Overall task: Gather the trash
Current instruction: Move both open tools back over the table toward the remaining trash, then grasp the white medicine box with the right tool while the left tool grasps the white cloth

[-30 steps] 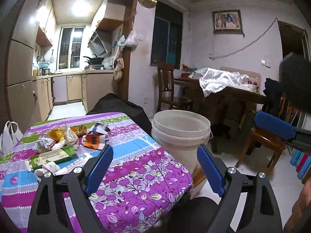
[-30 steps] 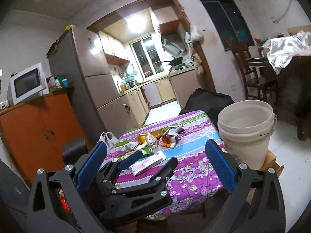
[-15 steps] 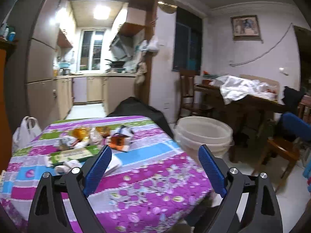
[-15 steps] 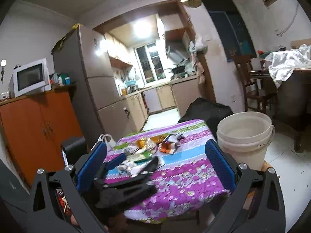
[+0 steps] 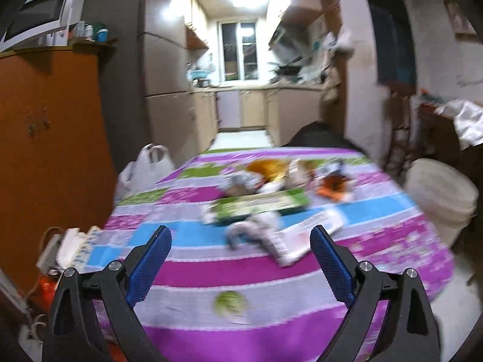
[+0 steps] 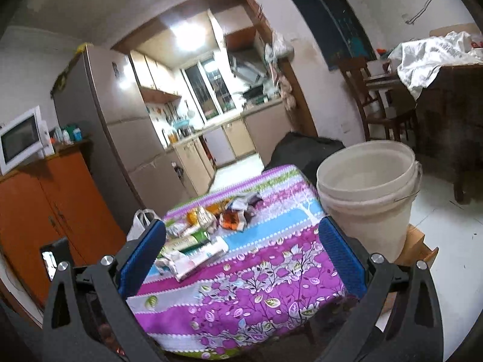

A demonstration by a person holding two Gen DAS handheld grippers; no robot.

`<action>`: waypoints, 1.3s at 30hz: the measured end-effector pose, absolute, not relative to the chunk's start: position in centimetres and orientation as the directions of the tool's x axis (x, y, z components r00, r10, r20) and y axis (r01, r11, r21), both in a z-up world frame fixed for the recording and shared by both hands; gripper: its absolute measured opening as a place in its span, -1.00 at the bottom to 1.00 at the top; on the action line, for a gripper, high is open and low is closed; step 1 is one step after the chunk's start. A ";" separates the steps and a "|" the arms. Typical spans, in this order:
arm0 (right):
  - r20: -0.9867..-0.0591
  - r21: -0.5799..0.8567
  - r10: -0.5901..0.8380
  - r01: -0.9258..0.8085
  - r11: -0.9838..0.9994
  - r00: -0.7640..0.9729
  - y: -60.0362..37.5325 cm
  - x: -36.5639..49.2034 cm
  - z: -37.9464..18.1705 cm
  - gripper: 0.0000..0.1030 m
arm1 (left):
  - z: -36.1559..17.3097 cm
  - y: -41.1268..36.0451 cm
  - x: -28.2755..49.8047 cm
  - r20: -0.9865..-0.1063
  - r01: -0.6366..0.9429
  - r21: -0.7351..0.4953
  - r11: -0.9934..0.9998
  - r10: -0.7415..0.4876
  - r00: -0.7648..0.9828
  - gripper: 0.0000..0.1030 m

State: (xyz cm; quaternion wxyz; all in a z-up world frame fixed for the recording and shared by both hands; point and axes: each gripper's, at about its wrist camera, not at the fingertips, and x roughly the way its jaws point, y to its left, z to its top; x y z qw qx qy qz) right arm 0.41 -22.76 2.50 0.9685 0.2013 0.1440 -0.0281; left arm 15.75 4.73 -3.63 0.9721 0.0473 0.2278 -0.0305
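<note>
A heap of trash lies on the table's flowered cloth: a green packet, crumpled white paper, a flat white packet and an orange wrapper. My left gripper hovers over the near edge, pointing at the heap, its jaws opening with nothing between them. In the blurred left wrist view the white bucket stands at the right. My right gripper is open and empty, short of the green packet and orange wrapper, with the bucket to its right.
A white plastic bag hangs at the table's left side by an orange cabinet. Bags and clutter lie on the floor at the left. A black bag sits behind the table. A wooden chair and dark table stand at the right.
The left wrist view has swung left: the bucket went from the middle to the right edge and the trash came to the middle. The left gripper has left the right wrist view.
</note>
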 end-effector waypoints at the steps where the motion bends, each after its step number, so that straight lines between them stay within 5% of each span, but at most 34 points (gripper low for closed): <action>1: -0.306 0.368 0.010 0.109 0.923 0.952 -22.6 1.1 2.1 0.90 | -3.9 5.6 16.4 -0.454 0.072 0.087 0.994 -0.025 0.891 0.79; 7: -0.426 0.216 0.105 -0.012 0.976 0.899 -19.7 6.6 -0.6 0.90 | -5.7 10.2 19.7 -0.495 0.057 0.101 0.993 0.000 0.869 0.79; 15: -0.731 -0.196 0.363 -0.687 0.700 0.578 -11.3 19.3 -1.8 0.90 | -8.3 14.1 22.5 -0.569 0.053 0.034 0.998 -0.025 0.822 0.79; 22: -0.909 -0.177 0.310 -0.932 0.316 0.278 -6.5 27.2 -3.9 0.83 | -9.7 15.6 24.1 -0.593 0.043 0.008 0.999 -0.030 0.804 0.79; 29: -0.974 -0.148 0.161 -0.986 0.072 0.158 -4.3 29.3 -8.4 0.33 | -9.9 16.7 26.0 -0.618 0.058 -0.021 0.998 -0.059 0.784 0.79; 31: -0.976 -0.095 0.187 -0.992 0.085 0.109 -4.4 29.9 -8.6 0.14 | -9.3 16.5 26.6 -0.606 0.083 -0.017 0.996 -0.077 0.792 0.79; 39: -0.937 0.008 0.328 -0.934 0.356 0.118 -7.2 25.7 -7.3 -0.05 | -7.6 13.3 27.9 -0.572 0.264 0.052 0.963 -0.188 0.798 0.79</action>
